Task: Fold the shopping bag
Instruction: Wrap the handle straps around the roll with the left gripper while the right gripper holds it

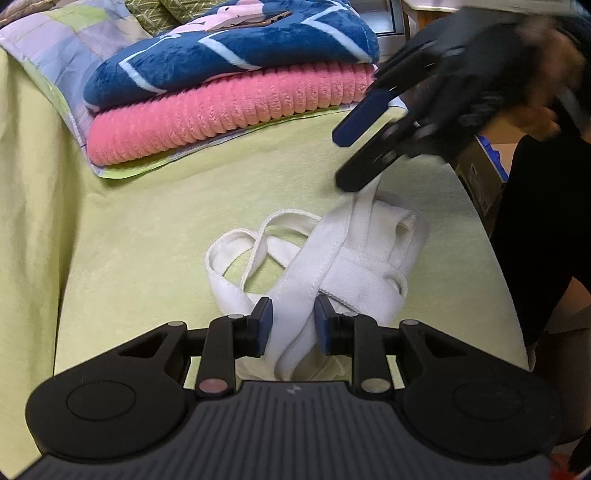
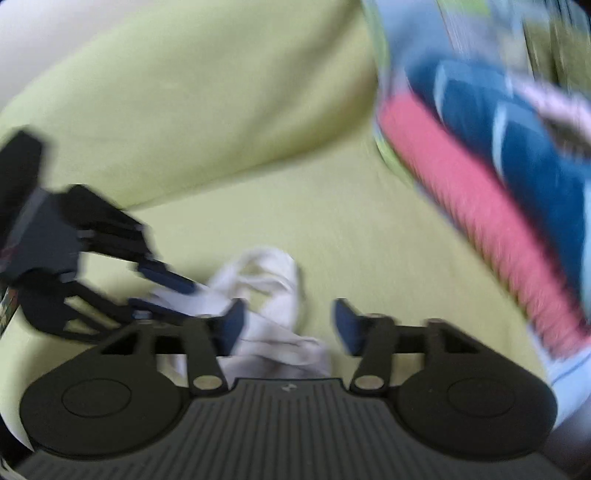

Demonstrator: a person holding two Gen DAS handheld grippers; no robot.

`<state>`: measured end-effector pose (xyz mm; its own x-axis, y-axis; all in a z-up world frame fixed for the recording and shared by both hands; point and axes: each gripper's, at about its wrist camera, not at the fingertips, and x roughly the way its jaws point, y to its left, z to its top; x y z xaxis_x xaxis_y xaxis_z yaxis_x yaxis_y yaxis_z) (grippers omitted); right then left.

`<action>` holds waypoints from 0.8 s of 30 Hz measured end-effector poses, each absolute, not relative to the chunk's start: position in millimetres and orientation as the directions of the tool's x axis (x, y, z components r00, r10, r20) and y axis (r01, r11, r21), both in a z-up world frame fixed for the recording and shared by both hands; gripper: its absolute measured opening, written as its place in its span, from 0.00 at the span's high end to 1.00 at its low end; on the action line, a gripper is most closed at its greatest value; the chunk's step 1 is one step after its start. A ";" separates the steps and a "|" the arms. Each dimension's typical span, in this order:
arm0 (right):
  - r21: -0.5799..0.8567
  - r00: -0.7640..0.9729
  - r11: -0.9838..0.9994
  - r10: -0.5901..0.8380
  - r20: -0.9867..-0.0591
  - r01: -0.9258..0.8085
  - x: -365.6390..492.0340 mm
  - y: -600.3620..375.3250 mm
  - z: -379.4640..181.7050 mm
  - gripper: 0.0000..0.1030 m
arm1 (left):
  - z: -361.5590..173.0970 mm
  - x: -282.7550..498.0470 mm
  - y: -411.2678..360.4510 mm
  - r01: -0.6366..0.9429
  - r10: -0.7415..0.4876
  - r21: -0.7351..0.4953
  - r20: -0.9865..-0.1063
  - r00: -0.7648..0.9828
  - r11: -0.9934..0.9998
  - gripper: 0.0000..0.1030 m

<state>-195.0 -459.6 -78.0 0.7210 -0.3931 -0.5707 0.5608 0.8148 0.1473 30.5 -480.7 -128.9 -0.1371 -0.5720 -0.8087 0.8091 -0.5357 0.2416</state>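
Note:
A white cloth shopping bag [image 1: 362, 273] lies crumpled on the light green sheet [image 1: 147, 229], its straps looping out to the left. My left gripper [image 1: 293, 325] is closed on a band of the bag's fabric that runs between its blue pads. My right gripper [image 1: 340, 160] hovers open above the bag's far end, its lower finger right at a raised strip of fabric. The blurred right wrist view shows the right gripper [image 2: 288, 325] wide open over the bag [image 2: 273, 273], with the left gripper [image 2: 188, 299] pinching the cloth from the left.
A folded pink blanket [image 1: 221, 118] and a blue one [image 1: 229, 55] are stacked on a patterned pillow at the back, with a phone [image 1: 247, 20] on top. A cardboard box [image 1: 480, 173] and a person's dark clothing [image 1: 546, 229] are at the right, past the bed's edge.

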 end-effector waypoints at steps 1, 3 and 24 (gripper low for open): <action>0.085 0.722 0.832 -0.419 -0.550 0.548 -192.1 -446.3 -80.0 0.78 | -129.1 30.5 -481.0 0.812 -0.573 0.240 -0.808 -0.137 -0.532 0.71; -0.045 0.716 0.849 -0.471 -0.516 0.527 -183.7 -422.7 -88.7 0.81 | -129.2 29.1 -480.9 0.814 -0.575 0.244 -0.808 -0.130 -0.526 0.71; -0.271 0.674 0.845 -0.532 -0.512 0.461 -139.7 -410.4 -126.0 0.62 | -134.7 30.6 -497.4 0.898 -0.618 0.211 -0.782 -0.081 -0.385 0.71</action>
